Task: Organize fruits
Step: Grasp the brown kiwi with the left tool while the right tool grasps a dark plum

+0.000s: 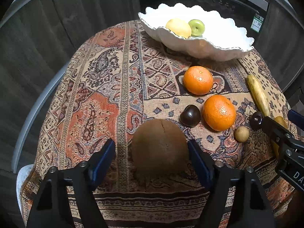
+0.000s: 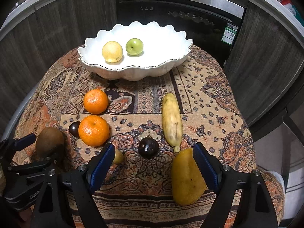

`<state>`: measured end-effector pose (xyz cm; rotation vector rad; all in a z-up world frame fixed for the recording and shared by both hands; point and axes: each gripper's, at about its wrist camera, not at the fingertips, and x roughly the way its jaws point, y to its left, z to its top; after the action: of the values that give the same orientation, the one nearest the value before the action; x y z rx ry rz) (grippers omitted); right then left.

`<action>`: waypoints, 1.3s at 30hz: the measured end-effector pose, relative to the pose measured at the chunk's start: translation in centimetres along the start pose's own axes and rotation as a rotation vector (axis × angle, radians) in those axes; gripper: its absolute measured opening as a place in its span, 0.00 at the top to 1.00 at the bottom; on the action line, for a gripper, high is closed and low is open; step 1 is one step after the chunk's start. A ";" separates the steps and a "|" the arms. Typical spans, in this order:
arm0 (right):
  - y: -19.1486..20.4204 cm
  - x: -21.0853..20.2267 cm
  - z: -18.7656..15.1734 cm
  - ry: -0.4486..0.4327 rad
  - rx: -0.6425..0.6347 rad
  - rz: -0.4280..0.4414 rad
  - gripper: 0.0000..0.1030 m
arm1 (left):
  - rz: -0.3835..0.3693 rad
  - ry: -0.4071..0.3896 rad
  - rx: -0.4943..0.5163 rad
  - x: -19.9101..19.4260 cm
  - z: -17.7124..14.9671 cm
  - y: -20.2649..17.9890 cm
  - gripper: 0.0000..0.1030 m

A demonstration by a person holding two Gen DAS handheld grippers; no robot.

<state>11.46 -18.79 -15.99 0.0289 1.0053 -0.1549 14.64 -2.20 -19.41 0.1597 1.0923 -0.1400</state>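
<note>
My left gripper is open around a brown kiwi that rests on the patterned cloth; the right finger touches it, the left one stands apart. My right gripper is open and empty, with a yellow mango against its right finger and a dark plum just ahead. A white scalloped bowl at the far side holds a yellow lemon and a green apple. Two oranges, a banana and a second dark plum lie on the cloth.
A small tan round fruit lies between the grippers. The patterned cloth covers a small table whose edges drop off on all sides. A dark appliance and wooden cabinets stand close behind the bowl.
</note>
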 end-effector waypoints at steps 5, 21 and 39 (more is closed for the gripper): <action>0.0 0.3 -0.1 0.007 0.006 -0.001 0.18 | -0.032 0.020 0.017 0.5 -0.2 -0.4 0.45; -0.2 0.7 -0.1 0.009 0.005 -0.006 0.19 | -0.006 0.014 0.012 0.0 -0.4 -0.4 0.46; 1.0 3.9 0.2 0.063 -0.049 0.000 0.59 | -0.007 0.010 -0.030 0.0 0.3 0.5 0.46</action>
<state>13.81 -18.28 -19.21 -0.0107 1.0719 -0.1298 15.00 -1.74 -19.29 0.1299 1.1047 -0.1287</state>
